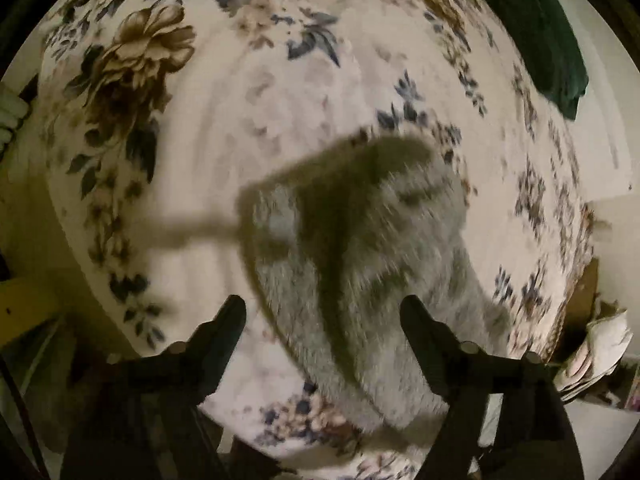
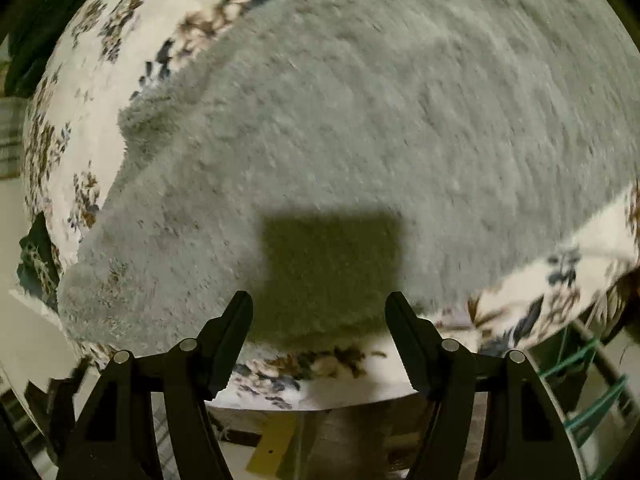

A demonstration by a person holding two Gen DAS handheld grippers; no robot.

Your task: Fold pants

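Note:
Fuzzy grey pants lie on a floral bedspread, with a gripper shadow across them. In the left wrist view they sit low and right of centre. My left gripper is open and empty, hovering above the pants' near edge. In the right wrist view the grey pants fill most of the frame and reach the bed's near edge. My right gripper is open and empty, just above that near edge, its square shadow on the fabric.
A dark green cloth lies at the far right of the bed. The bed edge runs just under the right gripper, with floor clutter and a green wire rack below. A pile of cloth sits off the bed's right side.

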